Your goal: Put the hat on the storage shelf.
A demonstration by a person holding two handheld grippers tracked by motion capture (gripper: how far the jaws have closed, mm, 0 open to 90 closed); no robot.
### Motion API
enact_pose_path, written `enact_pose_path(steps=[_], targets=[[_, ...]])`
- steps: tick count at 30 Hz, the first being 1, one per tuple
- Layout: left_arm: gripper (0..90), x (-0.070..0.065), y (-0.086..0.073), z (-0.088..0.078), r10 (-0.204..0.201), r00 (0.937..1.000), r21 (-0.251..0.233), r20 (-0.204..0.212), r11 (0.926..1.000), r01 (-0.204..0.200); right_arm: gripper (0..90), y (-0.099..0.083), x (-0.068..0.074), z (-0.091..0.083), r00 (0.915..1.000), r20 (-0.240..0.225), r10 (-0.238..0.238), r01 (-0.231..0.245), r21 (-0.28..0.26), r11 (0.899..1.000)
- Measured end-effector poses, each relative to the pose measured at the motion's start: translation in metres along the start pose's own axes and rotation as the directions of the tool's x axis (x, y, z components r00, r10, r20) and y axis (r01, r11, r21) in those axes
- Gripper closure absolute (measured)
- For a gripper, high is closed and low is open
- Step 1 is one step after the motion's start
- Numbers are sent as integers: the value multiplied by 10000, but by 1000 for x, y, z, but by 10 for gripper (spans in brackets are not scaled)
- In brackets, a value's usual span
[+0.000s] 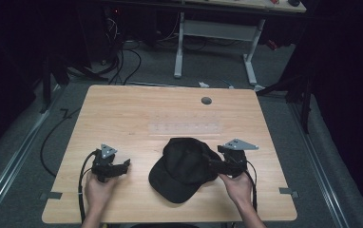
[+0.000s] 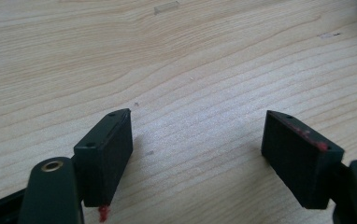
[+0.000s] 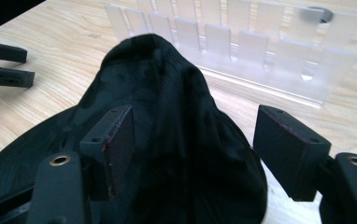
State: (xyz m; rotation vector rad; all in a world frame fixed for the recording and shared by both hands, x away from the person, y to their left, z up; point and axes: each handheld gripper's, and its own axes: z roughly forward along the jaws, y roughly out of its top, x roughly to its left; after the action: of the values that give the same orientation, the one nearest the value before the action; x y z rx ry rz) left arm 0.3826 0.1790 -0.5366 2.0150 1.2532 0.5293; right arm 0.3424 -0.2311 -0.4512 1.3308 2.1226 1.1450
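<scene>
A: Where is the black cap (image 1: 185, 167) lying relative to the two tools?

B: It is sitting on the table (image 1: 122, 114) near the person's edge, brim pointing toward the person and slightly left, crown toward the far side. The right hand-held gripper (image 1: 217, 165) is reaching in at the crown's right flank; in its own view the jaws are standing spread with the crown's ridge (image 3: 176, 121) rising between them, not yet pinched.

A: And the other one?

B: The left hand-held gripper (image 1: 124, 166) is resting well to the cap's left, jaws spread over bare wood (image 2: 200, 93) and grasping nothing (so the right one is plainly nearer).

A: Any writing?

B: None is showing on the cap, nor on the clear slotted rack (image 3: 242, 46) standing just beyond it; red smears on the jaw pads are the only marks.
</scene>
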Motion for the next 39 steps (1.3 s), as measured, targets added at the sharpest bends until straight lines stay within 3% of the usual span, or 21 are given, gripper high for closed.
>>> enact_pose_path(steps=[7, 17, 21, 32, 39], targets=[[251, 0, 0, 0, -4, 10000, -1, 1, 10000, 4, 320, 8, 2, 14, 10000, -53, -24, 26, 313, 9995], [250, 0, 0, 0, 2, 10000, 2, -4, 10000, -2, 388, 10, -3, 34, 9985, -154, 530, -511, 1026, 9934], [250, 0, 0, 0, 7, 10000, 0, -8, 10000, -7, 501, 9, -6, 38, 9954, -434, 849, -793, 1172, 9899], [248, 0, 0, 0, 23, 10000, 5, -19, 10000, -23, 761, 8, -6, 41, 9955, -666, 672, -584, 1271, 9902], [247, 0, 0, 0, 12, 10000, -3, -19, 10000, -12, 818, 7, -6, 38, 9948, -808, 626, -541, 1034, 9932]])
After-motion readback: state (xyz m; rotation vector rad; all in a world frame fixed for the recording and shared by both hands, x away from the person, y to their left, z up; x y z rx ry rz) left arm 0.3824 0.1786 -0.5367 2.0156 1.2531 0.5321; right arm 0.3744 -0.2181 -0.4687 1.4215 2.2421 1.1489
